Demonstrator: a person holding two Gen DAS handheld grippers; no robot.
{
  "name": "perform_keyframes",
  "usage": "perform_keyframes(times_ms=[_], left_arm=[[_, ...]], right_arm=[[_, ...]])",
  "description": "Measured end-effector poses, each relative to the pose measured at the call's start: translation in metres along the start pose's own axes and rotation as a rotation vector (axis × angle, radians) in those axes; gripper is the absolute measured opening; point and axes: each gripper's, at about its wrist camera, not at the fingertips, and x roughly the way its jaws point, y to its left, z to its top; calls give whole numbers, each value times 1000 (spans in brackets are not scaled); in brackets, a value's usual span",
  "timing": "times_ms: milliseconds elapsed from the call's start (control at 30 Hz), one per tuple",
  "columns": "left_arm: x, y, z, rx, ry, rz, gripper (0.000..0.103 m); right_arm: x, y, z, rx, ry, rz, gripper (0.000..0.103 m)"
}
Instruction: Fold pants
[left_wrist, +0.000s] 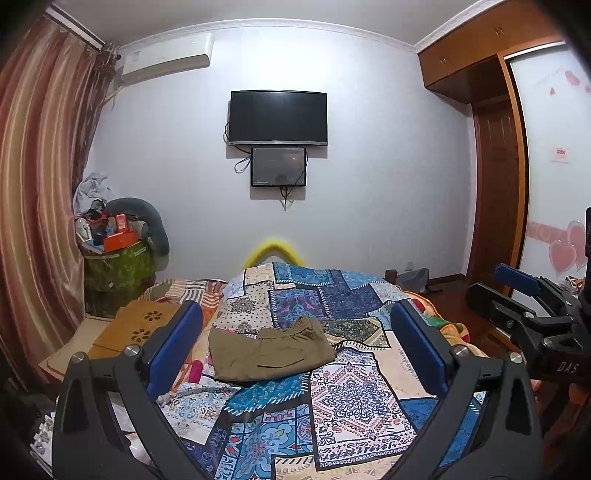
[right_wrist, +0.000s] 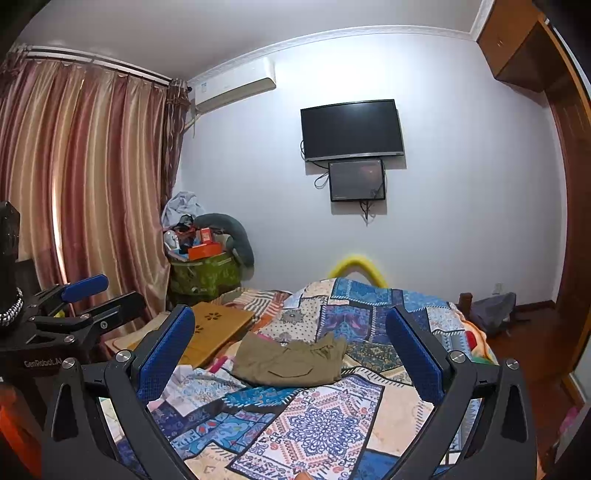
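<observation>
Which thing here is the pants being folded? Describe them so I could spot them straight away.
Find the bed under the wall-mounted TV, covered by a busy blue patchwork quilt. In the middle of it lies a plain olive-khaki bundle, the pants. They are the only patternless cloth there, with a gathered waistband on the far edge.

Open bedspread (left_wrist: 347, 398) surrounds the folded pants (left_wrist: 269, 350); a wooden lap tray (left_wrist: 140, 325) crowds the bed's left edge.

home bedroom, patchwork bedspread (left_wrist: 332, 387), wall tv (left_wrist: 277, 117), striped curtains (right_wrist: 74, 184), wooden wardrobe (left_wrist: 495, 177)
</observation>
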Motion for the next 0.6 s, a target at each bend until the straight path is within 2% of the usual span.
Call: perform_keyframes(times_ms=[600], left_arm=[[6,-4,-1,16,24,-30,103]], right_arm=[[2,-1,-2,11,7,1,103]])
